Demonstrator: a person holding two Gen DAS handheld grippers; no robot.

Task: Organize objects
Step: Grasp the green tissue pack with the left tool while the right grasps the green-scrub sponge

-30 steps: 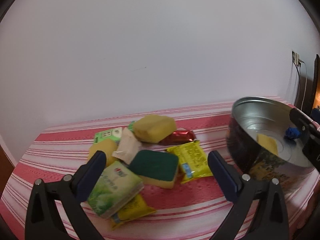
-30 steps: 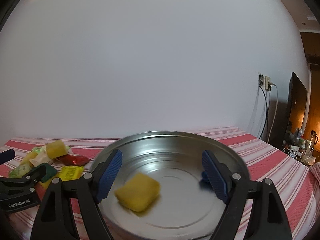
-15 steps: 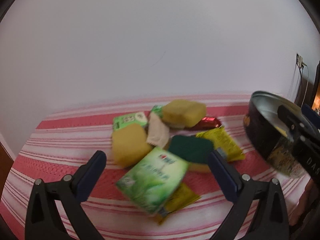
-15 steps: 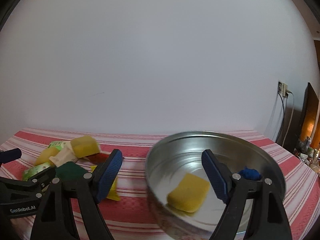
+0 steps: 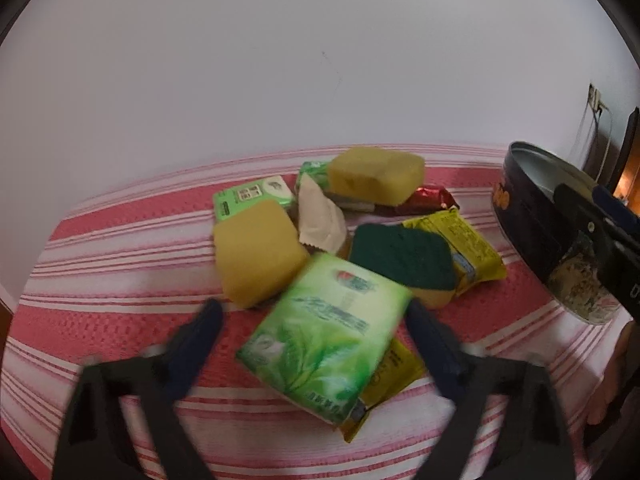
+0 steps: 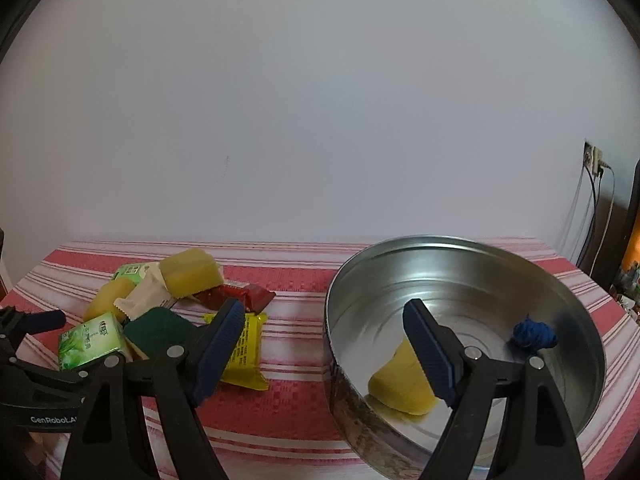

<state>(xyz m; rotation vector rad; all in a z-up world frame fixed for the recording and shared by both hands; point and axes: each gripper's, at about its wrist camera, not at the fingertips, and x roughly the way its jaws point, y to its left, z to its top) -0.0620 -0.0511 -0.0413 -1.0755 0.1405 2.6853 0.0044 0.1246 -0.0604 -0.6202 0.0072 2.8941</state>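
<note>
the left hand-held gripper (image 5: 312,328) is closing around the green tissue pack (image 5: 326,336) at the lower middle of its frame; its blurred fingers flank the pack, and contact cannot be told. the pack lies on a yellow packet (image 5: 394,378) in a pile with a yellow sponge (image 5: 256,252) and a green scouring pad (image 5: 402,256) on the red striped surface (image 5: 120,280). the right hand-held gripper (image 6: 324,344) stands apart, holding nothing, over the rim of the metal tin (image 6: 576,320) at lower right, which holds a yellow sponge piece (image 6: 396,384) and a blue lump (image 6: 534,334).
</note>
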